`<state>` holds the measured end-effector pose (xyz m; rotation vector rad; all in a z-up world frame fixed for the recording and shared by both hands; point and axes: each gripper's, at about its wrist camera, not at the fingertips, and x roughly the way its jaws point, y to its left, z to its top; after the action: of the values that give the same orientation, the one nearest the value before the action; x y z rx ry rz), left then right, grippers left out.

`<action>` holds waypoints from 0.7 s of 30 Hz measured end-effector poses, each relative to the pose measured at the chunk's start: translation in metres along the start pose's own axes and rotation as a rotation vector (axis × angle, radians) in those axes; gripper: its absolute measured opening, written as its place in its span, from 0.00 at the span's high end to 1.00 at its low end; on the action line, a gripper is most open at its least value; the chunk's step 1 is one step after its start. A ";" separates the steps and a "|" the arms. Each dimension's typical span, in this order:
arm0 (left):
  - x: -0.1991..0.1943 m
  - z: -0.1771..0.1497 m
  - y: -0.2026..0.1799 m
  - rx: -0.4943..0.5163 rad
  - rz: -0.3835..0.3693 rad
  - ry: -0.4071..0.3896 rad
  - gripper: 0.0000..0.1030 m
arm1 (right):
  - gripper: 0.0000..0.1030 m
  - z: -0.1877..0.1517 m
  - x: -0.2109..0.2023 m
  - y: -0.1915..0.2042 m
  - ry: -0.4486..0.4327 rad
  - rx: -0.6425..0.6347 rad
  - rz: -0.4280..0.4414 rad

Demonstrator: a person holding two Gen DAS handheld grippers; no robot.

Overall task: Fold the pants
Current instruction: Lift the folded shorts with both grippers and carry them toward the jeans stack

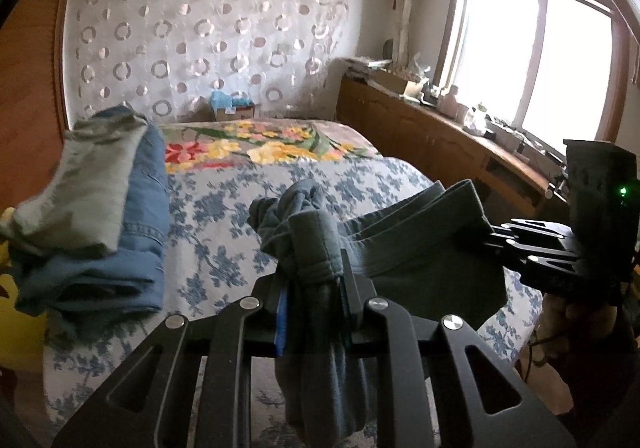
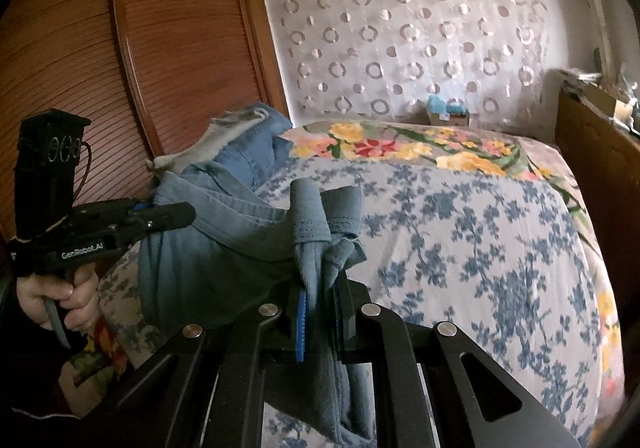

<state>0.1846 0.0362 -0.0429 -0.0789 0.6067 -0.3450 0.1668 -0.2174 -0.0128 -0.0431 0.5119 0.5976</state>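
Note:
Grey-blue pants (image 1: 420, 244) hang in the air over the bed, stretched between both grippers. My left gripper (image 1: 310, 288) is shut on one bunched end of the waistband, cloth hanging down below the jaws. It also shows in the right wrist view (image 2: 160, 214), clamped on the cloth at the left. My right gripper (image 2: 320, 300) is shut on the other bunched end of the pants (image 2: 224, 244). It shows in the left wrist view (image 1: 504, 236) at the right, gripping the pants' far edge.
The bed (image 1: 248, 208) has a blue-flowered quilt and a bright flowered blanket (image 2: 420, 148). A stack of folded jeans and grey cloth (image 1: 100, 216) lies at its left edge. A wooden cabinet (image 1: 440, 136) runs along the right; a louvred wardrobe (image 2: 120, 48) stands left.

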 end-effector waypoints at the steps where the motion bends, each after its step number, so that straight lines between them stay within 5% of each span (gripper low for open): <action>1: -0.003 0.003 0.002 -0.001 0.001 -0.007 0.80 | 0.90 0.003 0.001 0.001 -0.001 -0.005 0.002; 21: -0.032 0.038 0.049 -0.021 0.047 -0.108 0.80 | 0.90 0.064 0.040 0.012 -0.025 -0.110 0.046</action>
<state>0.1964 0.0921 -0.0026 -0.1027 0.5046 -0.2873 0.2171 -0.1749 0.0251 -0.1281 0.4567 0.6699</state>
